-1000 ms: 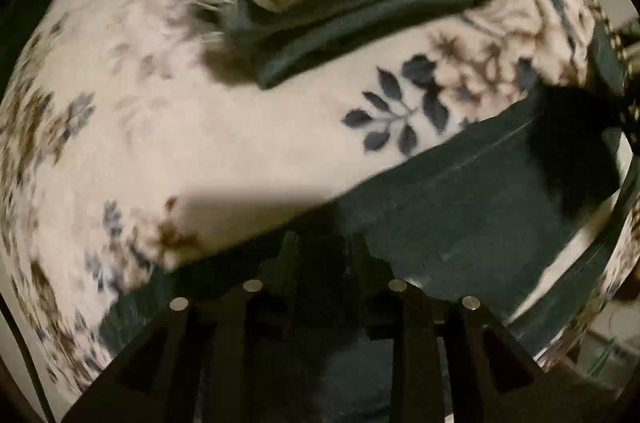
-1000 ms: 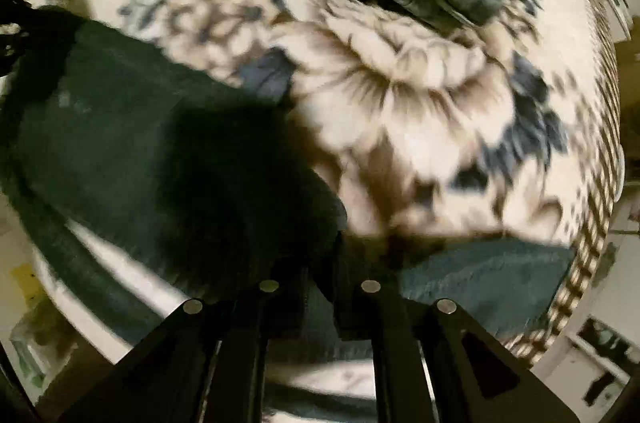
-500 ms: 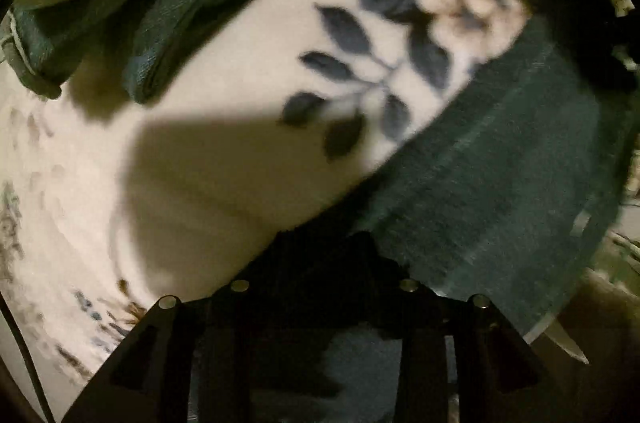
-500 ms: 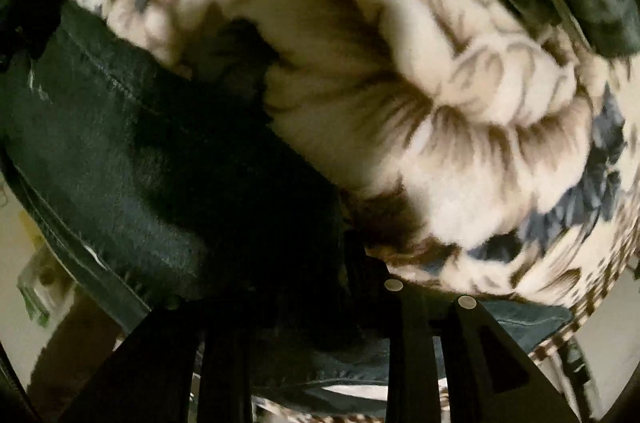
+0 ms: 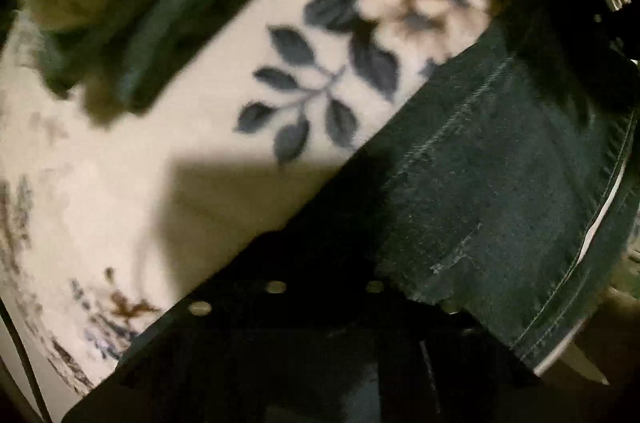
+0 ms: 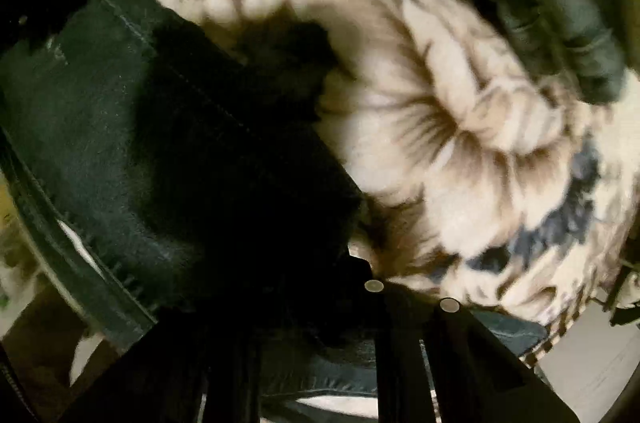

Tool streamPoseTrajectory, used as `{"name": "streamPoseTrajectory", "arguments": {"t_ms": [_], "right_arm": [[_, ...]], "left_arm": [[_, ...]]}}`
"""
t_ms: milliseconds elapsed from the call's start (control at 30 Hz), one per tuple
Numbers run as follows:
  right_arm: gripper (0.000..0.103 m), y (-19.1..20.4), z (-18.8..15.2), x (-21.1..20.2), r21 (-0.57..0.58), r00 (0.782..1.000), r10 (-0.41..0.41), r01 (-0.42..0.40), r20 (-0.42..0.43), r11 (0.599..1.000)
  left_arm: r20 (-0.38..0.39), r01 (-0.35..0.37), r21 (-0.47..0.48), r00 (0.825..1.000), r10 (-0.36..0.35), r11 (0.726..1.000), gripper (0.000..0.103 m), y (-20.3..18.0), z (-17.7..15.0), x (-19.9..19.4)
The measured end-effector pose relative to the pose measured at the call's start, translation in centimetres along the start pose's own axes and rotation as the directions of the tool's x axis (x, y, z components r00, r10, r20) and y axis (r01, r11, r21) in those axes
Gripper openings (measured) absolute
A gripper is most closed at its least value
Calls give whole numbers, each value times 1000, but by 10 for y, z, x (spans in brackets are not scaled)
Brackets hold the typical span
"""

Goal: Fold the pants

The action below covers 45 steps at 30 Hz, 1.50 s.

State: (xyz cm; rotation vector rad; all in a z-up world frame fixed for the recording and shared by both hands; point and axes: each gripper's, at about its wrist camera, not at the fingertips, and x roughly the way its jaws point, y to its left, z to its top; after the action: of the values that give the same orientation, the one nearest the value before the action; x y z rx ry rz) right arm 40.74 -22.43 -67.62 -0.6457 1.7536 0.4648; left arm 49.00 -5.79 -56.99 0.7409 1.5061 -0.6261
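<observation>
Dark blue denim pants [image 5: 500, 183] lie on a floral blanket [image 5: 200, 103], with one folded edge running diagonally. My left gripper [image 5: 324, 263] points straight down at that edge and is shut, pinching the denim. In the right wrist view the same pants [image 6: 88, 127] fill the left side. My right gripper [image 6: 320, 263] is closing on the cloth, which drapes over and hides its left finger. A lower layer of denim [image 6: 500, 331] shows behind its right finger. The pads themselves are lost in shadow.
A stack of folded clothes [image 5: 160, 3] lies at the far side of the blanket, also in the right wrist view [image 6: 560, 7]. The blanket [image 6: 460, 127] ends near the bottom right, with pale floor [image 6: 592, 363] beyond it.
Both grippers have sunk toward the blanket and rolled, so the pants' edge now runs diagonally. Their jaws opened briefly, then closed on the denim.
</observation>
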Motion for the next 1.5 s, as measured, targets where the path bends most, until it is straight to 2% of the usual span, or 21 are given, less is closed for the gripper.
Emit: {"name": "streamPoseTrajectory", "arguments": {"t_ms": [33,133,167,200,233,267,333,367,433,467,533,633,700,833,933,1000,1100,1267,1333,1433,1500], "right_arm": [[10,2,-8,-4,28,999,-10,9,35,1000],[8,0,-42,-23,157,988,-39,16,147,987],[8,0,-53,-33,196,981,-63,26,183,980],[8,2,-71,-47,244,968,-86,27,236,969],[7,5,-84,-56,277,959,-88,11,270,961],[7,9,-98,-66,307,948,-91,-8,306,952],[7,27,-131,-84,326,931,-87,-36,355,945],[7,26,-124,-89,316,933,-60,-59,355,947],[8,42,-140,-89,334,936,60,-183,347,925],[8,47,-142,-82,320,938,139,-244,319,915],[8,48,-129,-77,310,944,144,-238,296,920],[8,45,-99,-66,259,958,119,-188,260,947],[8,35,-77,-55,248,965,101,-162,240,955],[8,28,-42,-38,205,982,116,-146,152,968],[8,19,-26,-28,178,983,152,-168,101,970],[8,16,-23,-28,156,985,136,-152,106,976],[7,12,-36,-40,163,963,208,-236,174,958],[5,0,-67,-61,179,918,254,-317,304,931],[5,-8,-78,-67,178,896,281,-356,343,918],[5,-23,-88,-67,186,881,308,-391,358,901],[5,-36,-90,-66,190,883,312,-394,351,899]], "left_arm": [[41,-26,-21,999,27,999,1,0,-5,-8],[167,-25,-114,985,44,993,0,8,-21,-43],[220,-33,-163,973,69,986,0,9,-27,-62],[285,32,-227,958,35,973,0,15,-39,-84],[326,35,-276,943,59,961,0,19,-52,-100],[364,31,-320,927,93,947,0,20,-65,-116],[413,104,-395,908,75,913,0,9,-87,-135],[404,135,-435,913,59,890,0,9,-99,-136],[380,255,-494,923,-57,831,3,8,-100,-127],[351,229,-507,935,-44,831,3,12,-101,-119],[277,134,-494,961,9,859,7,12,-97,-112],[226,108,-454,974,-3,884,8,24,-91,-102],[185,62,-382,983,11,922,8,25,-86,-108],[130,43,-236,991,-13,971,11,28,-45,-94],[108,47,-186,994,-27,981,12,35,-20,-83],[102,70,-154,993,-55,986,12,39,-3,-77],[92,103,-82,991,-95,991,13,32,14,-71],[48,181,45,982,-183,982,18,8,33,-59],[39,190,61,981,-192,980,19,2,38,-56],[10,172,101,985,-174,980,21,-10,50,-46],[-23,158,132,987,-157,978,26,-17,56,-34]]}}
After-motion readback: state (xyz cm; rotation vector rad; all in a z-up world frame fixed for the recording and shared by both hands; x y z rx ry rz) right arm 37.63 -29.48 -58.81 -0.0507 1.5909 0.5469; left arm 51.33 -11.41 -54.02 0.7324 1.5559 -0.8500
